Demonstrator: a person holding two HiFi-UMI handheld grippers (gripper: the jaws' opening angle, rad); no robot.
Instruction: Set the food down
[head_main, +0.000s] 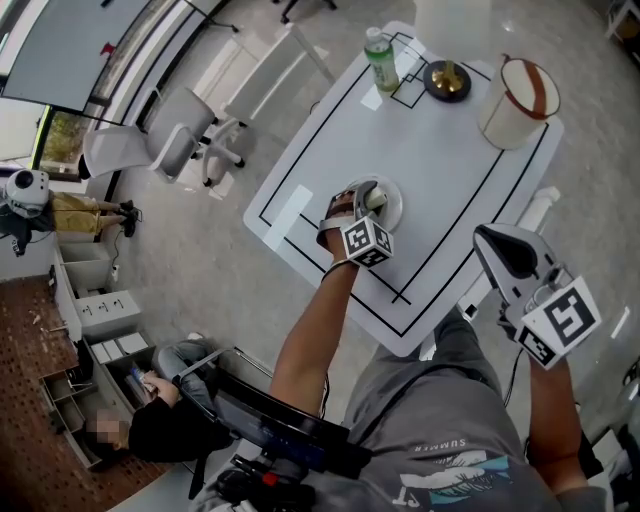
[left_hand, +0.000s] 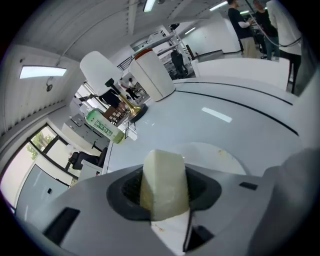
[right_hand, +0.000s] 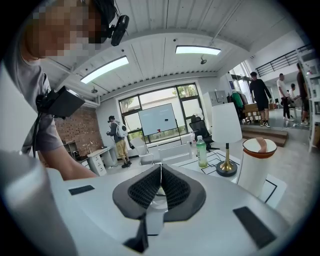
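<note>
A pale, cream-coloured chunk of food (left_hand: 164, 182) stands between the jaws of my left gripper (head_main: 368, 203), which is shut on it. The gripper hangs just over a round white plate (head_main: 394, 208) near the front of the white table (head_main: 450, 170); in the left gripper view the plate (left_hand: 222, 155) lies right behind the food. I cannot tell whether the food touches the plate. My right gripper (head_main: 488, 242) hovers off the table's right front edge, its jaws (right_hand: 160, 186) pressed together with nothing in them.
At the table's far end stand a green bottle (head_main: 381, 60), a lamp with a brass and black base (head_main: 447, 80) and a white cylinder with a brown band (head_main: 518, 100). Black lines mark the tabletop. An office chair (head_main: 175, 140) stands to the left.
</note>
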